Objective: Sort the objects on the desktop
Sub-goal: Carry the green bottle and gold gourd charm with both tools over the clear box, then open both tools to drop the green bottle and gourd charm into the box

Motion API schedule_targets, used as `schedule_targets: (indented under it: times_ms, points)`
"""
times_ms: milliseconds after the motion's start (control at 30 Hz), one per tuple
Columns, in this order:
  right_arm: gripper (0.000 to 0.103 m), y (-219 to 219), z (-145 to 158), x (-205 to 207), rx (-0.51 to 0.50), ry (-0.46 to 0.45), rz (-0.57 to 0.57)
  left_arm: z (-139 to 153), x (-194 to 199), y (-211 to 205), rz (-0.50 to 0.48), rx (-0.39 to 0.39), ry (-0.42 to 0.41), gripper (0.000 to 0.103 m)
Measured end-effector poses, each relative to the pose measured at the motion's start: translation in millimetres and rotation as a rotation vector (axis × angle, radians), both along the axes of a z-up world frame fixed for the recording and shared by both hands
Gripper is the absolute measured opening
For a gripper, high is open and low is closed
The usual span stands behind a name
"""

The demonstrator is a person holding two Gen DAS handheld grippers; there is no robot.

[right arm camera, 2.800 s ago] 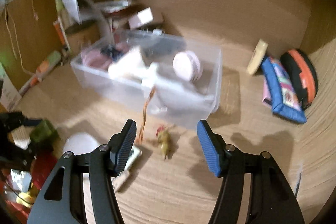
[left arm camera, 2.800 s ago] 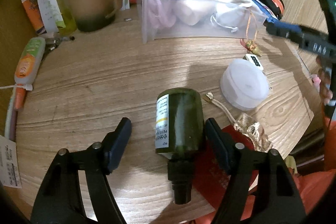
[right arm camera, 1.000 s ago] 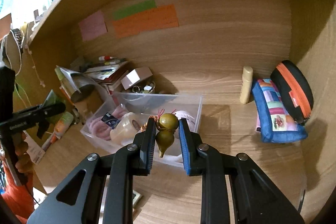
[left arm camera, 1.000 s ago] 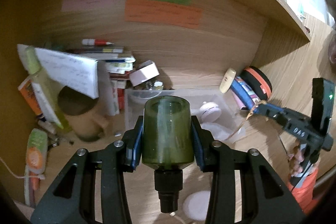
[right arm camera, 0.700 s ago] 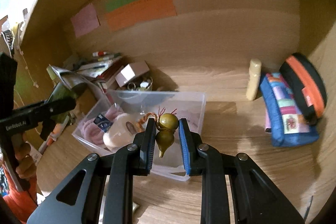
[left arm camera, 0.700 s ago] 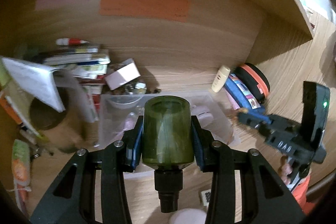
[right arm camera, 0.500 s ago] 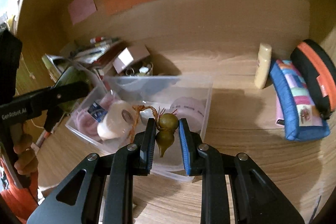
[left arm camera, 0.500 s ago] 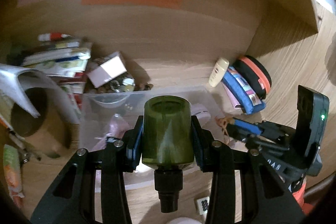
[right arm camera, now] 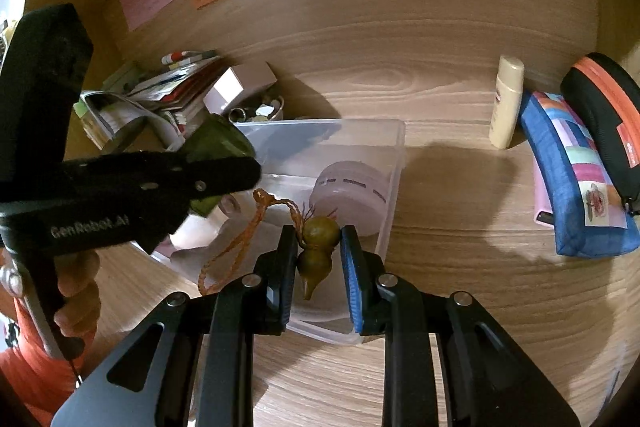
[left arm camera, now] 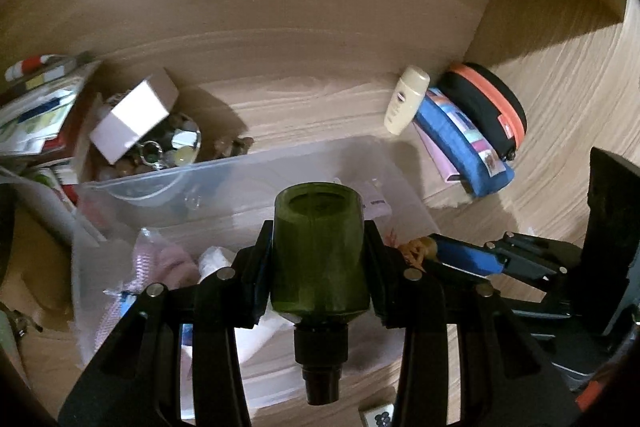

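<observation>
- Left hand-held gripper point(left arm camera: 319, 267) clamps the dark green glass bottle point(left arm camera: 319, 247), centre frame, neck pointing back at the camera.
- It's over the clear plastic bin point(left arm camera: 248, 167) on the wooden counter point(right arm camera: 460, 267).
- Right hand-held gripper point(right arm camera: 319, 251) pinches the small olive gourd charm point(right arm camera: 316, 251), its orange braided cord point(right arm camera: 240, 235) trailing left, above the bin's near right corner.

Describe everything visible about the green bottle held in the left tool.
The green bottle is dark olive, translucent and plastic-looking, a squat cylinder with a narrow black neck or cap pointing back toward the camera and its flat base facing forward. The left tool is shut on its body, one pad against each side. It hangs in the air over the clear plastic bin, touching nothing else. No label shows from this side.
</observation>
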State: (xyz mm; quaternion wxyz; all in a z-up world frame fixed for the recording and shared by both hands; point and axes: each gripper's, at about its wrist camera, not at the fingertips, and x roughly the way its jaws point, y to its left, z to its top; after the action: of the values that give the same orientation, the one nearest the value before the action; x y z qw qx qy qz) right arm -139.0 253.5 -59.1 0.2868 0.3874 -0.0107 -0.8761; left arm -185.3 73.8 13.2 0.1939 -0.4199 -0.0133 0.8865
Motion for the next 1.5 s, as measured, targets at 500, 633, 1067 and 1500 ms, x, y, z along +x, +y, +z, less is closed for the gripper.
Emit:
schedule_targets:
  times_ms: [500,633,1067,1500]
  points:
    - [0.026,-4.8,0.4,3.1,0.036,0.009,0.005,-8.9,-2.0,6.0,-0.003,-0.031,-0.044,0.051]
    - [0.051,-0.5,8.5,7.5,0.011,0.045,-0.008,4.7,8.7,-0.7,0.012,-0.046,0.005,0.054]
    - [0.085,8.3,28.6,17.6,-0.075,0.046,-0.035,30.7,57.6,-39.8,0.080,-0.088,0.090,0.081]
    - [0.085,0.7,31.7,64.7,-0.026,0.041,-0.011,8.1,124.0,-86.3,0.144,-0.129,0.049,0.092]
